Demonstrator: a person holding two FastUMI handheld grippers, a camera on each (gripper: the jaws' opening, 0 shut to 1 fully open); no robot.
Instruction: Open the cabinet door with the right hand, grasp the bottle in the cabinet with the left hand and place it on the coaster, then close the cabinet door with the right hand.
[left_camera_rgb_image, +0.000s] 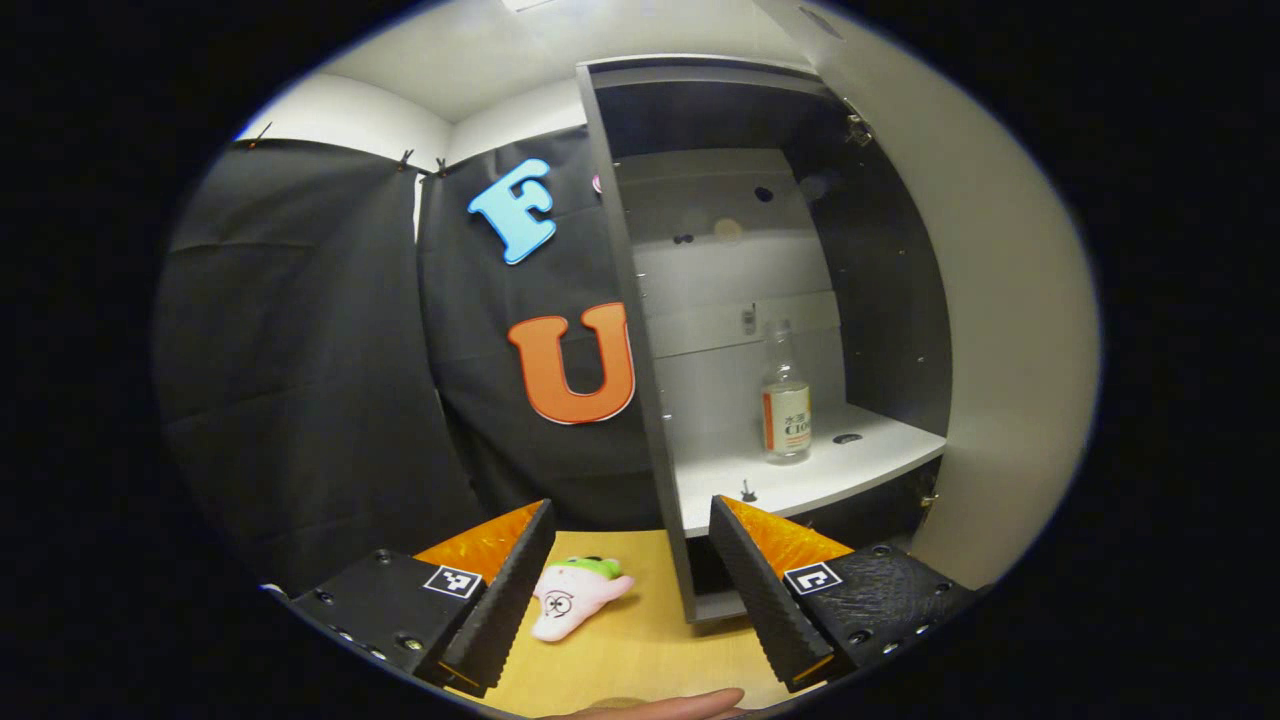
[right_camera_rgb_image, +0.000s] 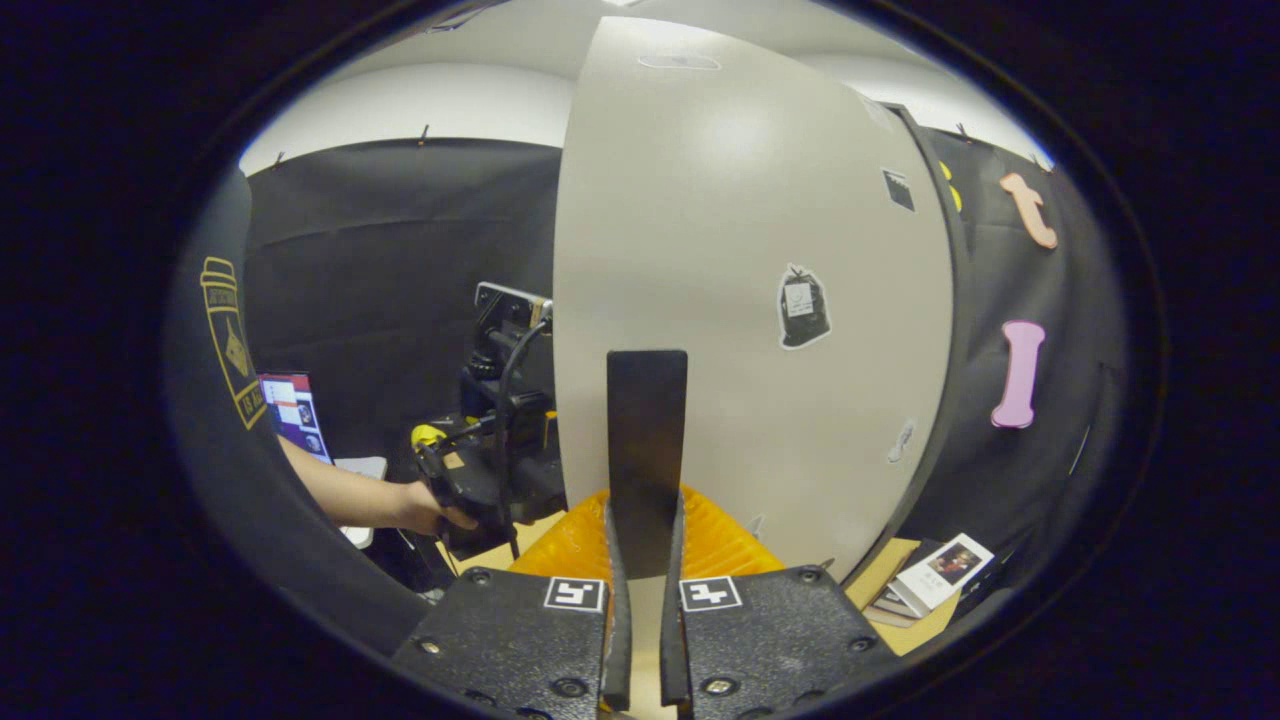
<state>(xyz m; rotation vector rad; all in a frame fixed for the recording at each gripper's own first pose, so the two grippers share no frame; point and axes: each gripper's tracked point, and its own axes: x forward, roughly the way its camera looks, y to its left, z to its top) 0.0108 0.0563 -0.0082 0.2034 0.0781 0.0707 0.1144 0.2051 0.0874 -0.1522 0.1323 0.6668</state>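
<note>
Black cloth walls close off a small booth around a light wooden table (left_camera_rgb_image: 640, 640), seen first in the left gripper view. At about one o'clock stands an open cabinet (left_camera_rgb_image: 640, 330) with a dark interior and a white shelf (left_camera_rgb_image: 810, 470). A clear glass bottle (left_camera_rgb_image: 786, 395) stands upright on that shelf, toward its middle, with bare shelf on both sides. The left gripper (left_camera_rgb_image: 632, 560) points toward it from well short of the shelf, its two ribbed fingers spread wide with nothing between them. A pink plush toy (left_camera_rgb_image: 575, 598) lies on the table at six o'clock, between the fingers.

The bottle looks rigid, smooth and breakable, likely light if empty. The labelled body seems the safest place to grip; the narrow neck offers less purchase. The cabinet's left side panel and the shelf's front edge bound the way in.

In the right gripper view, the pale cabinet door (right_camera_rgb_image: 750, 300) swings out at twelve o'clock. The right gripper (right_camera_rgb_image: 645, 545) has its fingers closed narrowly on the door's dark flat handle (right_camera_rgb_image: 647, 440). At nine o'clock a hand (right_camera_rgb_image: 425, 515) holds the other gripper. Booklets (right_camera_rgb_image: 940, 575) lie at four o'clock. No coaster can be made out.
</note>
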